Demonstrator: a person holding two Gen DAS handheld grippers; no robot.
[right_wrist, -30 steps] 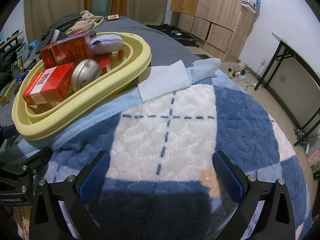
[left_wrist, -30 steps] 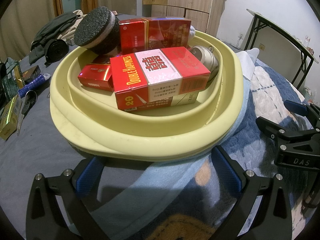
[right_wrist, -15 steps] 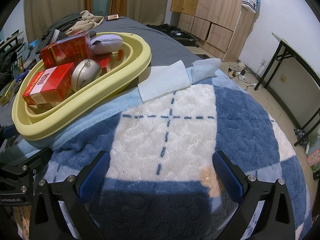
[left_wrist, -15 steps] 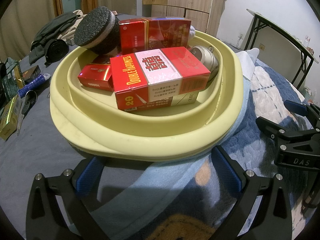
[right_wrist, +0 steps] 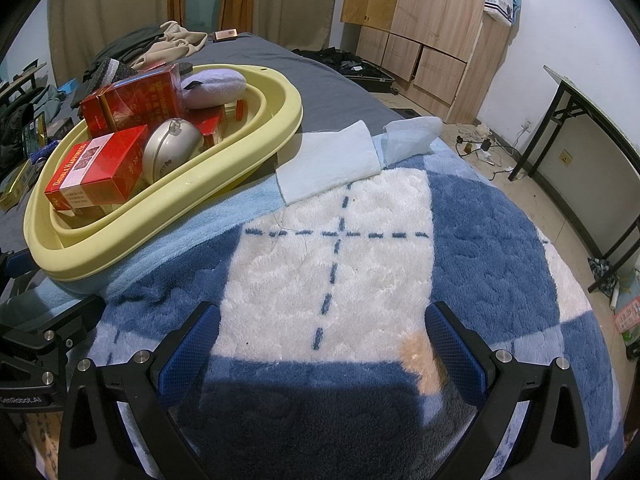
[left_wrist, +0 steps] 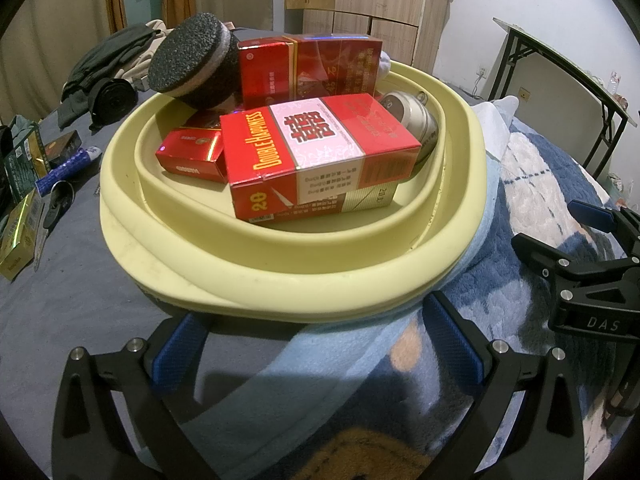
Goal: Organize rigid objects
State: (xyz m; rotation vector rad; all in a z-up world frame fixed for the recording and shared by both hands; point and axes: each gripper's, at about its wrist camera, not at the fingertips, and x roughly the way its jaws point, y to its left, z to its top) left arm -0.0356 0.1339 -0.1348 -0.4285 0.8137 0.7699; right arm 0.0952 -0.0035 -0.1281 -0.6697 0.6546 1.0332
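At the far left of the left wrist view, a few loose items lie on the grey bedsheet outside the tub: a gold-edged box, a blue tube and a small dark box, so some sorting looks left to do. At centre, the pale yellow oval plastic tub already holds a red Double Happiness carton, a smaller red box, a tall red carton, a black round sponge and a silver round tin. The left gripper sits just below the tub rim, jaws spread wide and empty. The right wrist view adds a lavender plush pad in the tub's far end, folded pale blue cloths and the blue-and-white fleece blanket, over which the right gripper hangs agape, holding nothing.
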